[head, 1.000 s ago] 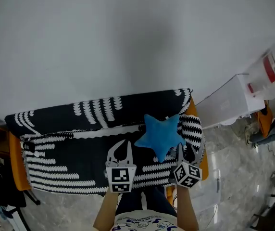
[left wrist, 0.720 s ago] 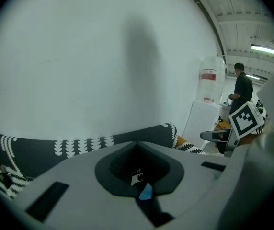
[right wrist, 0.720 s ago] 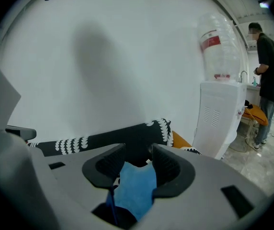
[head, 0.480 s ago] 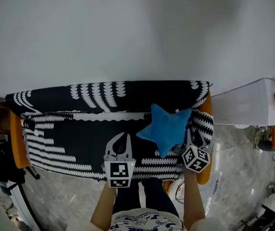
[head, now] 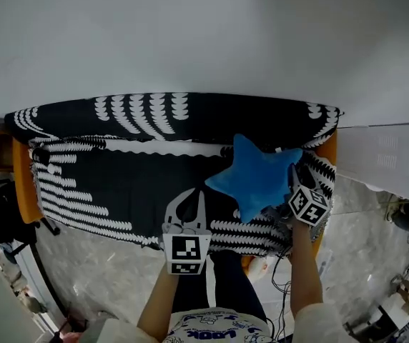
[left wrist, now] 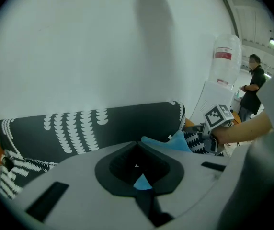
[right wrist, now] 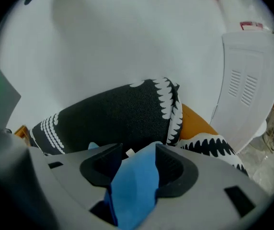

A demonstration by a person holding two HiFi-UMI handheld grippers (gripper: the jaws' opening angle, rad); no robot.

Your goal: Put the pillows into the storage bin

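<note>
Right gripper view: the right gripper is gripping one arm of the blue star pillow, its jaws having just been opening. The pillow is hanging over the sofa's right end, to the right of the left gripper, whose jaws are staying together, empty.

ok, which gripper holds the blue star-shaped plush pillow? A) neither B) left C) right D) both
C: the blue star-shaped plush pillow sits between the jaws of the right gripper, which have just been opening; the left gripper has its jaws together, empty.
</note>
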